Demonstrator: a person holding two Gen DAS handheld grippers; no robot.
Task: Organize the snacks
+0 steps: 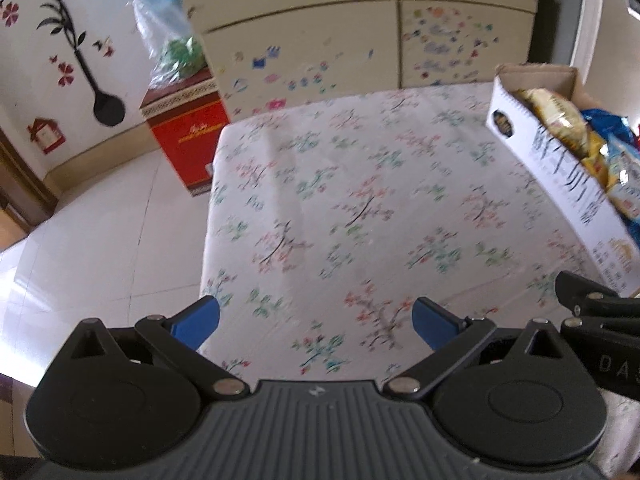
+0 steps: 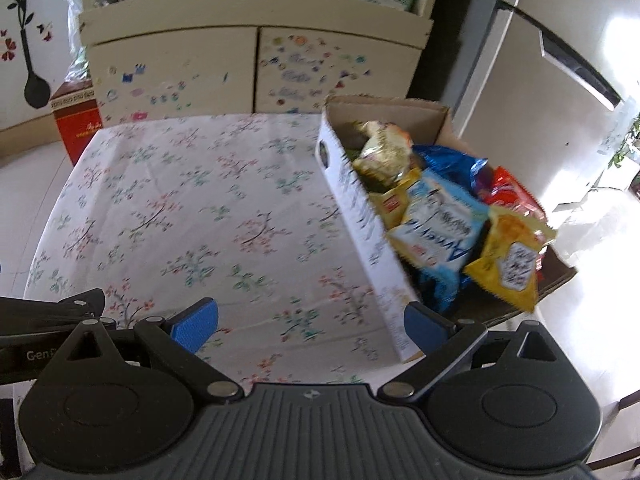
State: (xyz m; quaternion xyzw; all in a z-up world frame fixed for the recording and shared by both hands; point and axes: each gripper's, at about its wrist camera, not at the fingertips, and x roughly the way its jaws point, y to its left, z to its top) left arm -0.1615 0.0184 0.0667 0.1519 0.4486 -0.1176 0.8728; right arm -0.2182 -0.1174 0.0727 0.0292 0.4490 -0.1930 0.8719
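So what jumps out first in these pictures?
The cardboard box heaped with bright snack packets, a yellow packet nearest, sits at the right edge of the floral tablecloth. Both grippers, left gripper and right gripper, hang open and empty.

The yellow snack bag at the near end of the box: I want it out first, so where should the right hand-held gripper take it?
Pinch the yellow snack bag by its crimped top seam, coming from above on the box's open side. It leans over the other packets with that flat upper edge exposed, probably easier to hold than its puffed middle.
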